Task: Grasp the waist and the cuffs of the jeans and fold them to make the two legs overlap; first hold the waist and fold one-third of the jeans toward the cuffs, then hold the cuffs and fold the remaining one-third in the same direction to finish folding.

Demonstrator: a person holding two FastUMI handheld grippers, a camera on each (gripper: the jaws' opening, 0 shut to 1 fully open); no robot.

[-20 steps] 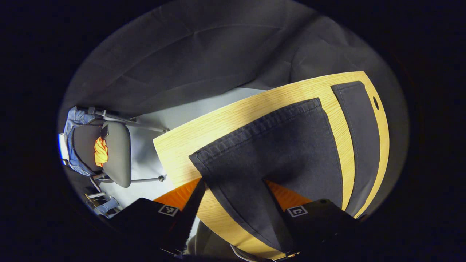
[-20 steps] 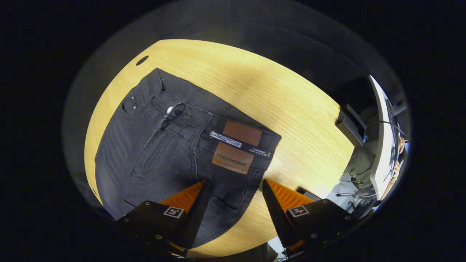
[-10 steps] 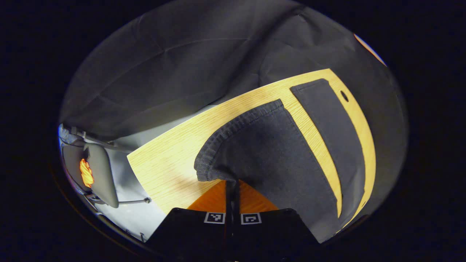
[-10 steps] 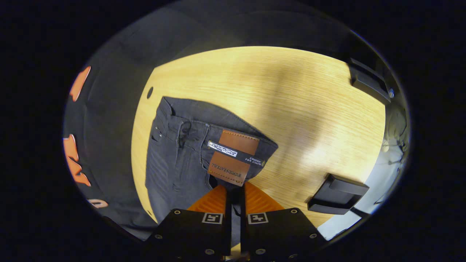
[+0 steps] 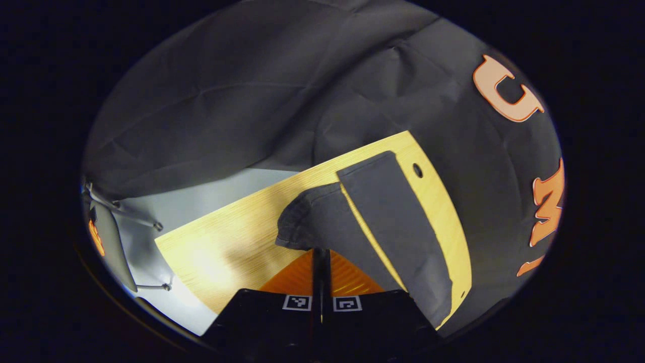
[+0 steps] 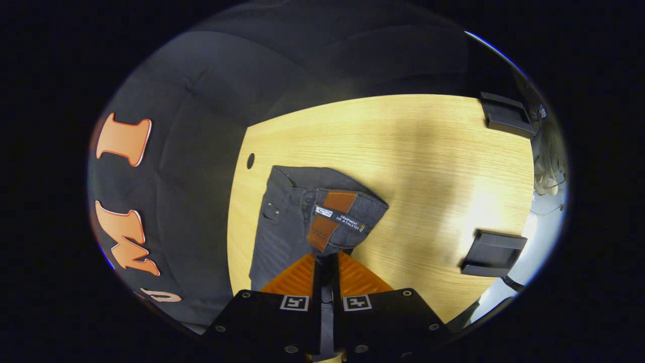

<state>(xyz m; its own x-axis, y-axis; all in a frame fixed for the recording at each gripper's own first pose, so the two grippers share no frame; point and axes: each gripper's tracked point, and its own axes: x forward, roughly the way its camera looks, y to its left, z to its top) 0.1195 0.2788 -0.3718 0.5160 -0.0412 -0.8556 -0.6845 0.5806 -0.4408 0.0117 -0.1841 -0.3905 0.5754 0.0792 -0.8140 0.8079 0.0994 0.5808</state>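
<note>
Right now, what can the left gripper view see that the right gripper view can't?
Left gripper view: the jeans' cuffs, the near cuff pinched and lifted by the left gripper, the far leg flat, plus a chair on the floor.
Right gripper view: the waist with its leather patch, clamped by the right gripper, and two black blocks on the table.
Both: the dark jeans, the wooden table and its small hole.

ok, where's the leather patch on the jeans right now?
Right gripper view, centre: the leather patch sits on the lifted waist of the jeans, just above the right gripper, over the table.
</note>
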